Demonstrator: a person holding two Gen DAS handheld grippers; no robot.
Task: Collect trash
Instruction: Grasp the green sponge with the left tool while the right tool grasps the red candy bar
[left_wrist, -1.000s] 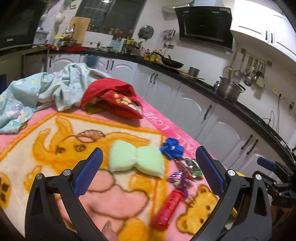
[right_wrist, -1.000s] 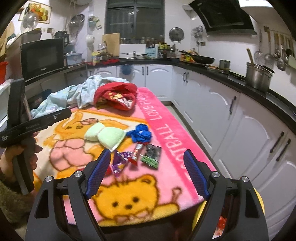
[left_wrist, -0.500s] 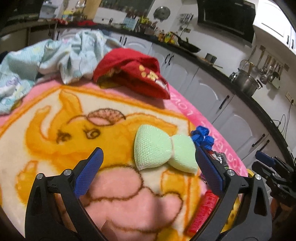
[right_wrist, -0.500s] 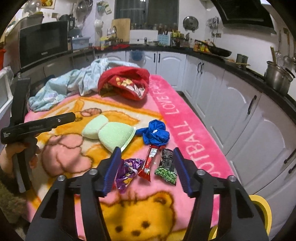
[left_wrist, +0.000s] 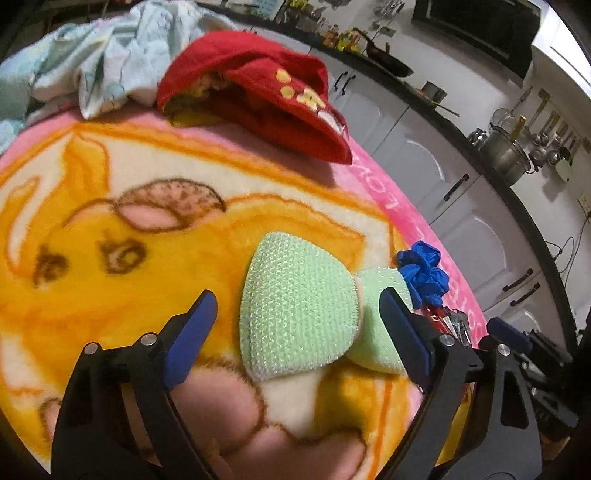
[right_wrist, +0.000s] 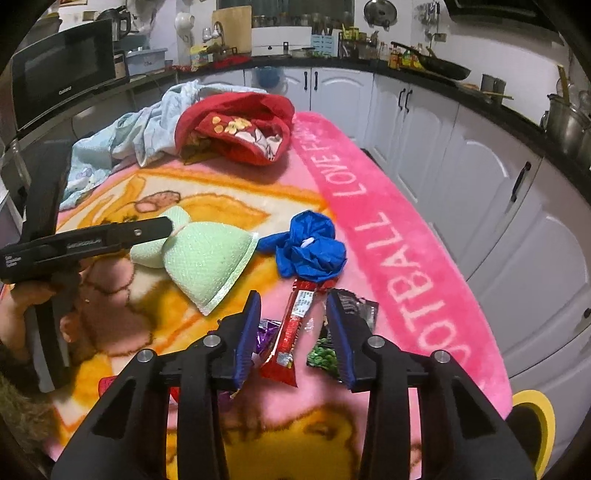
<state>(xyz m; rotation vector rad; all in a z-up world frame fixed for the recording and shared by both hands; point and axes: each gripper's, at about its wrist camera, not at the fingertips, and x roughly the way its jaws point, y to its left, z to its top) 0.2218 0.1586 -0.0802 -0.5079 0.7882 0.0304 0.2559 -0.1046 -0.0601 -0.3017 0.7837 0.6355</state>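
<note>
Wrappers first: the right gripper (right_wrist: 291, 312), bottom centre of the right wrist view, sits low over the pink cartoon-bear fleece blanket (right_wrist: 399, 236) with its blue-padded jaws at a narrow gap, straddling the long red snack wrapper (right_wrist: 291, 332). I can't tell if the pads actually touch it. A crinkly purple foil wrapper (right_wrist: 264, 332) pokes out just left of the left pad, and a dark packet with green peas printed on it (right_wrist: 325, 354) lies right under the right pad.

Over in the left wrist view, the left gripper (left_wrist: 297, 325) is spread wide at the bottom of the frame, holding nothing, with the pale green bow-shaped mesh scrubber (left_wrist: 299, 310) lying between the pads. Looks like a small gap on each side.

A bit further up the blanket, just right of the scrubber, there's a crumpled blue plastic glove or bag (right_wrist: 310, 247) touching the top end of the red wrapper.

Far end of the blanket, upper middle: a bunched red cloth with yellow print (right_wrist: 236, 129), with a light blue patterned cloth (right_wrist: 147, 129) piled against its left side.

Lower right corner of the right wrist view, a yellow rim (right_wrist: 539, 424) peeks out past the blanket edge.
</note>
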